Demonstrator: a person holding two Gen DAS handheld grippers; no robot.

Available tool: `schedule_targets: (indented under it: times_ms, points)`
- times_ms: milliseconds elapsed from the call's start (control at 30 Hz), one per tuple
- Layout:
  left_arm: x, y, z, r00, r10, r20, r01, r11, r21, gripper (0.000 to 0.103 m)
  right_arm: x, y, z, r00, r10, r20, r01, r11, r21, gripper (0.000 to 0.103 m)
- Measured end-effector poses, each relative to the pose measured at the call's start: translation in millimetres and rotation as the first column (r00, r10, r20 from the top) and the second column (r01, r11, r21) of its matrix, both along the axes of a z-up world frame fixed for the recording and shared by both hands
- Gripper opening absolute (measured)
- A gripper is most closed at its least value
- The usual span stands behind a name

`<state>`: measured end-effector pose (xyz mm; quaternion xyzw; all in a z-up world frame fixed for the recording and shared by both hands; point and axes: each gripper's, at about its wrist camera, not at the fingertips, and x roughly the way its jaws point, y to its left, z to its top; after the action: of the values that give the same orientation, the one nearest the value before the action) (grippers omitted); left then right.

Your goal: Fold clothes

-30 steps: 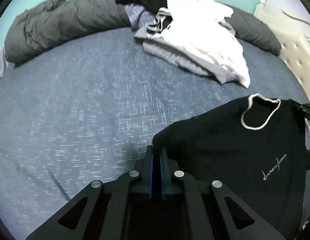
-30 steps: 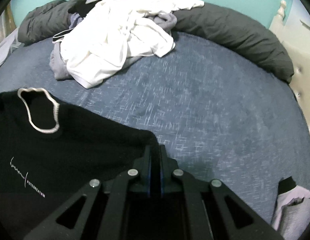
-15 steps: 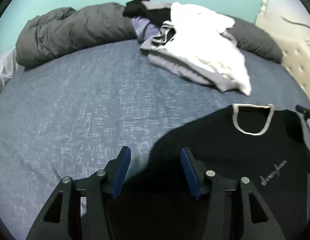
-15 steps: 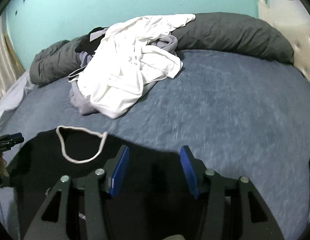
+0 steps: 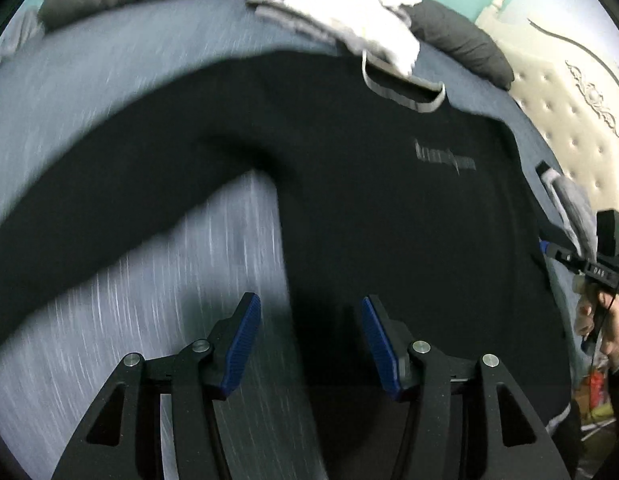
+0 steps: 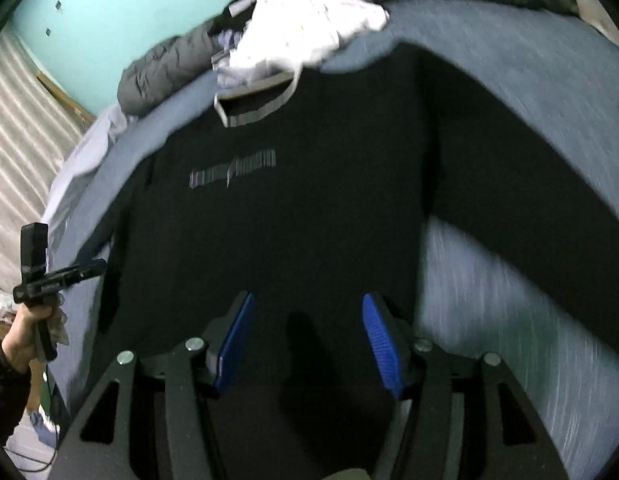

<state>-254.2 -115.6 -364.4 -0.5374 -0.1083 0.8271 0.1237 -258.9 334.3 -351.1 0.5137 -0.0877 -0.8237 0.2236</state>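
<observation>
I hold both tools over the bed [image 5: 121,80], whose blue-grey cover fills most of each view, streaked by blur. My left gripper [image 5: 309,338] stands wide with nothing between its blue pads [image 5: 243,344]; my right gripper [image 6: 307,340] is spread just as wide and is empty too.

The black sweatshirt [image 5: 389,208] lies face up and flat across the middle of the bed, its grey-trimmed neck [image 5: 405,88] toward the far edge and its hem toward the near edge where I stand. One sleeve [image 5: 89,184] runs out to the bed's left side, the other sleeve [image 6: 529,184] to its right side. A pale line of print [image 6: 233,168] crosses the chest; it is too blurred to read.

At the far edge, just beyond the neck, sits a pile of clothes [image 5: 357,12], white on top with grey beneath. A dark grey duvet [image 6: 169,68] is bunched along that far edge behind it.

The wall [image 6: 109,12] behind the bed is turquoise. A cream tufted headboard [image 5: 565,120] stands along the bed's right side, and a pale curtain [image 6: 25,140] hangs beyond the left side. A folded grey garment [image 5: 569,200] rests by the right edge.

In the left view my right hand [image 5: 601,320] shows at the bed's near right corner; in the right view my left hand [image 6: 27,328] grips its tool at the near left corner.
</observation>
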Motion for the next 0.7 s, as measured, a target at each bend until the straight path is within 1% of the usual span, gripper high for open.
schedule_targets:
  times_ms: [67,100,167,233,333,400,567,700]
  points:
    - [25,1,-7,0.999,0.000,0.039,-0.001,1.000,0.016,0.057,27,11,-5,0.999,-0.021,0.028,0.021,1.000,0.020,0.058]
    - [42,1,-11,0.998,0.002,0.058,-0.003,1.000,0.024,0.057,40,17,-6,0.998,-0.041,0.043,0.040,0.999,0.015,0.058]
    - [62,0,-15,0.996,-0.003,0.086,-0.001,0.999,0.039,0.057,66,30,-8,0.994,-0.075,0.073,0.075,0.997,0.006,0.058]
    - [86,1,-19,0.994,-0.008,0.105,0.003,0.999,0.042,0.057,84,38,-8,0.991,-0.094,0.100,0.095,0.996,0.002,0.061]
    - [112,1,-16,0.993,-0.005,0.121,-0.003,0.998,0.067,0.058,112,51,-9,0.983,-0.122,0.140,0.124,0.992,-0.004,0.062]
    - [127,0,-11,0.993,0.002,0.119,-0.011,0.997,0.070,0.059,129,58,-10,0.977,-0.135,0.164,0.139,0.990,-0.012,0.062]
    - [160,3,-4,0.991,-0.008,0.132,-0.005,0.995,0.102,0.059,156,52,-5,0.979,-0.091,0.183,0.096,0.995,-0.019,0.062]
    - [179,1,-5,0.989,-0.001,0.147,-0.019,0.991,0.134,0.059,167,51,-7,0.976,-0.084,0.203,0.095,0.994,-0.046,0.062]
